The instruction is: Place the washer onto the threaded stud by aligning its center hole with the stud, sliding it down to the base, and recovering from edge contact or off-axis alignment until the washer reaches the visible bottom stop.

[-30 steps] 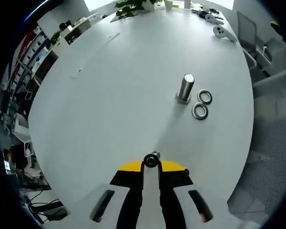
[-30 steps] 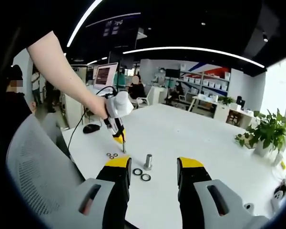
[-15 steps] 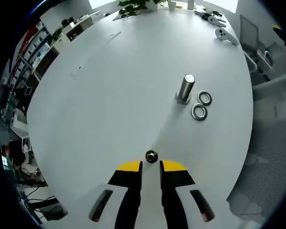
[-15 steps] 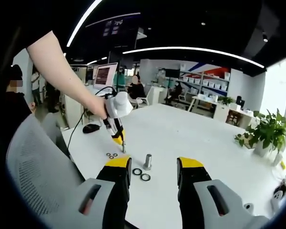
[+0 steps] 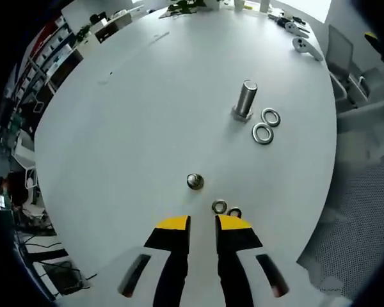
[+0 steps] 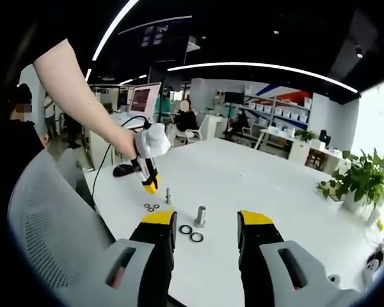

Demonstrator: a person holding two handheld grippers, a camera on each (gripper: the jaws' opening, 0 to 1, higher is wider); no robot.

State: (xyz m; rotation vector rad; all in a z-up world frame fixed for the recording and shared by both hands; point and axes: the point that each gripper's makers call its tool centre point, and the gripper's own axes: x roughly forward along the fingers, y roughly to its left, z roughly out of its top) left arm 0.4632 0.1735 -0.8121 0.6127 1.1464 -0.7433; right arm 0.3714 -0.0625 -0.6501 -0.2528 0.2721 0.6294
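Hiding partly behind the left gripper (image 5: 202,225), two washers (image 5: 219,206) lie.

My own jaw tips hide part of the second small washer (image 5: 234,212) in left gripper view. In right gripper view the small washers (image 6: 150,207) are too tiny to count or separate, left gripper (image 6: 150,186) jaw gap too small to judge, threads on big stud (image 6: 200,215) unreadable

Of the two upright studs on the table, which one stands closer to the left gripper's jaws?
The small stud, just beyond the left gripper. The larger stud, with two washers beside its base, stands farther off.
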